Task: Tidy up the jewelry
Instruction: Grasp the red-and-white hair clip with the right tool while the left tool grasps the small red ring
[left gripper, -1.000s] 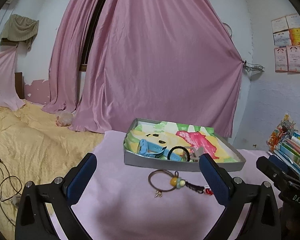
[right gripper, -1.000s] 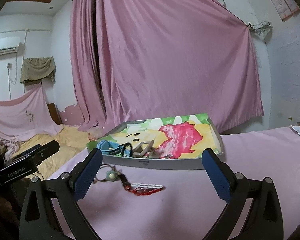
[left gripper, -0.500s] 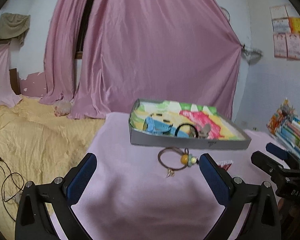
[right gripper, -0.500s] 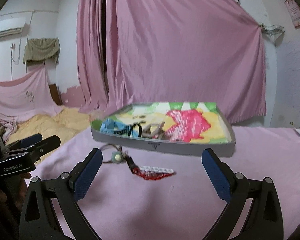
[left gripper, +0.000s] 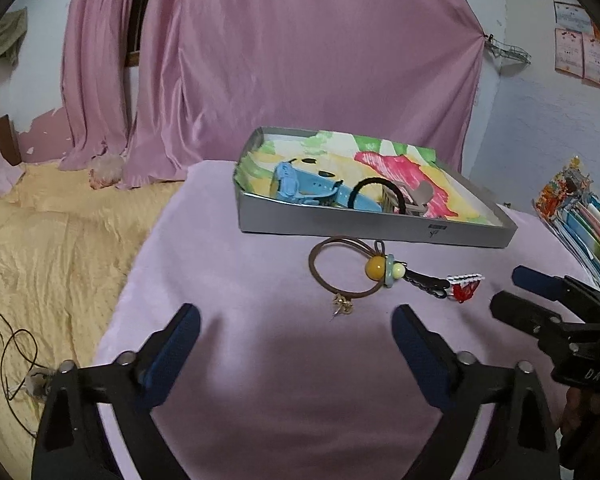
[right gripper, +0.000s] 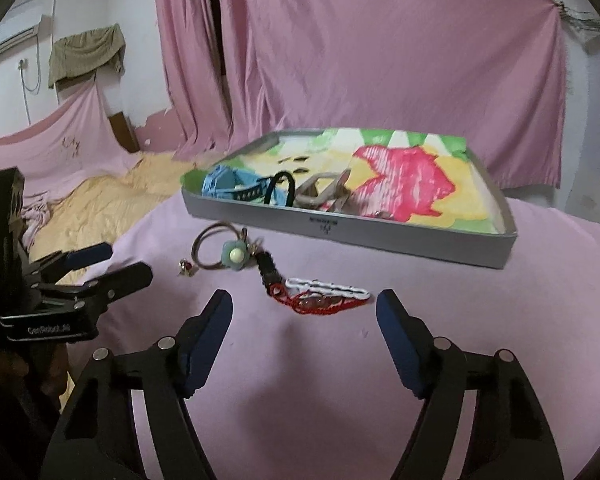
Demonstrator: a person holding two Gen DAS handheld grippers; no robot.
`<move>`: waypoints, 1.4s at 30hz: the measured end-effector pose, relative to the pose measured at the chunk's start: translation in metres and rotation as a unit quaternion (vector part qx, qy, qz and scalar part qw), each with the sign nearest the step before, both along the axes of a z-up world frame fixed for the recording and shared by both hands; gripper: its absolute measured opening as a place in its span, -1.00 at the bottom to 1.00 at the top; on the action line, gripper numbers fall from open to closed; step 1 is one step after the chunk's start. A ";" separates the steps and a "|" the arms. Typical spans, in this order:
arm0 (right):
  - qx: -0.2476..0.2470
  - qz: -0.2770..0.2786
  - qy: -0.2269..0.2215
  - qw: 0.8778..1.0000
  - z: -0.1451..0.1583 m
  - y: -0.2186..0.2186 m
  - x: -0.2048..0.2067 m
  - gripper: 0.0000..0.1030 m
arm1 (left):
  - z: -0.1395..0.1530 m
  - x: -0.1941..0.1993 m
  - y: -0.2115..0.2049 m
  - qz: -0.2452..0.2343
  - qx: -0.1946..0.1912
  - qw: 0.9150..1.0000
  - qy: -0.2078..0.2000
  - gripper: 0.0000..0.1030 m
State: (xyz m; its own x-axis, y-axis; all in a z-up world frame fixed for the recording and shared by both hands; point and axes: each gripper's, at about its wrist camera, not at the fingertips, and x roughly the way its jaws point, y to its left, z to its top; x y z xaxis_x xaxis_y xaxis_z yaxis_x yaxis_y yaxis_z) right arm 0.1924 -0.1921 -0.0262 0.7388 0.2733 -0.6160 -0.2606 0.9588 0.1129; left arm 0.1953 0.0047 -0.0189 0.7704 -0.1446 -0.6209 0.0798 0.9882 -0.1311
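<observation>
Just ahead of the right gripper (right gripper: 304,312), whose fingers have just been narrowing with nothing between them, lies the red-and-white ornament (right gripper: 324,294) on the pink desk (right gripper: 460,320), while the brown hair tie (left gripper: 346,268) lies beyond the left gripper (left gripper: 296,324), its fingers wide, empty, and closing slightly.

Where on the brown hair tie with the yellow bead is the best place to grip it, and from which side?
Grip the brown hair tie at its bead cluster, coming from above. The loop lies flat and thin on the pink cloth; the beads stand higher, giving the jaws something to close on.
</observation>
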 end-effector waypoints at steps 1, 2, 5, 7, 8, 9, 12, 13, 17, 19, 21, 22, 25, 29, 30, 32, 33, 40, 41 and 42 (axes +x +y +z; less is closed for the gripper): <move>0.000 0.000 0.000 1.000 0.000 0.000 0.000 0.22 | -0.001 0.003 -0.001 -0.002 0.001 1.000 0.006 0.75; -0.001 0.003 0.006 1.000 0.000 0.001 0.003 0.19 | -0.002 0.005 -0.002 -0.005 -0.002 1.000 0.011 0.67; -0.010 0.010 0.032 0.999 -0.004 0.004 0.014 0.10 | -0.006 0.013 -0.005 -0.019 -0.013 0.999 0.034 0.44; -0.011 0.012 0.039 0.999 -0.005 0.005 0.017 -0.01 | -0.007 0.015 -0.008 -0.024 -0.009 0.999 0.041 0.34; -0.010 0.013 0.043 0.999 -0.006 0.005 0.019 -0.04 | -0.007 0.016 -0.010 -0.028 -0.008 0.999 0.043 0.27; -0.009 0.015 0.049 0.999 -0.007 0.005 0.022 -0.13 | -0.006 0.017 -0.011 -0.030 -0.007 0.998 0.047 0.25; -0.010 0.019 0.063 0.998 -0.009 0.007 0.028 -0.17 | -0.006 0.021 -0.016 -0.034 0.002 0.998 0.057 0.13; -0.011 0.019 0.066 0.998 -0.010 0.008 0.030 -0.17 | -0.007 0.023 -0.017 -0.033 0.006 0.998 0.061 0.09; -0.033 0.018 0.078 0.996 -0.012 0.014 0.040 -0.17 | -0.007 0.029 -0.020 -0.033 0.018 0.997 0.070 -0.13; -0.035 0.018 0.080 0.996 -0.012 0.015 0.042 -0.24 | -0.007 0.031 -0.021 -0.035 0.019 0.997 0.071 -0.21; -0.037 0.018 0.080 0.996 -0.011 0.016 0.044 -0.29 | -0.007 0.032 -0.023 -0.039 0.022 0.996 0.072 -0.33; -0.039 0.018 0.079 0.996 -0.011 0.016 0.045 -0.34 | -0.007 0.032 -0.025 -0.042 0.023 0.996 0.072 -0.38; -0.040 0.021 0.080 0.996 -0.012 0.016 0.044 -0.46 | -0.007 0.033 -0.030 -0.044 0.030 0.996 0.072 -0.44; -0.039 0.017 0.079 0.996 -0.013 0.014 0.042 -0.54 | -0.007 0.033 -0.032 -0.044 0.040 0.996 0.070 -0.70; -0.038 0.016 0.079 0.996 -0.014 0.012 0.040 -0.55 | -0.007 0.033 -0.033 -0.045 0.041 0.996 0.070 -0.73; -0.033 0.014 0.080 0.996 -0.015 0.009 0.038 -0.62 | -0.007 0.032 -0.034 -0.048 0.038 0.996 0.070 -0.77; -0.031 0.011 0.080 0.996 -0.015 0.007 0.036 -0.70 | -0.007 0.032 -0.034 -0.049 0.036 0.996 0.070 -0.77; -0.004 0.001 0.073 0.997 -0.017 -0.007 0.028 -0.76 | -0.008 0.027 -0.036 -0.052 0.021 0.996 0.069 -0.78; -0.001 0.001 0.071 0.997 -0.017 -0.008 0.027 -0.76 | -0.008 0.026 -0.038 -0.054 0.018 0.996 0.069 -0.78; 0.002 0.002 0.069 0.998 -0.017 -0.009 0.025 -0.76 | -0.008 0.024 -0.039 -0.057 0.014 0.996 0.068 -0.78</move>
State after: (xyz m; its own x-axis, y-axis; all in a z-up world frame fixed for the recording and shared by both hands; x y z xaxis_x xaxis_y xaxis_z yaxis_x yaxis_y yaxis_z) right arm 0.2176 -0.2014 -0.0430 0.6455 0.2787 -0.7111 -0.2461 0.9573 0.1518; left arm 0.2198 -0.0341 -0.0267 0.6577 -0.2081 -0.7239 0.1757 0.9770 -0.1212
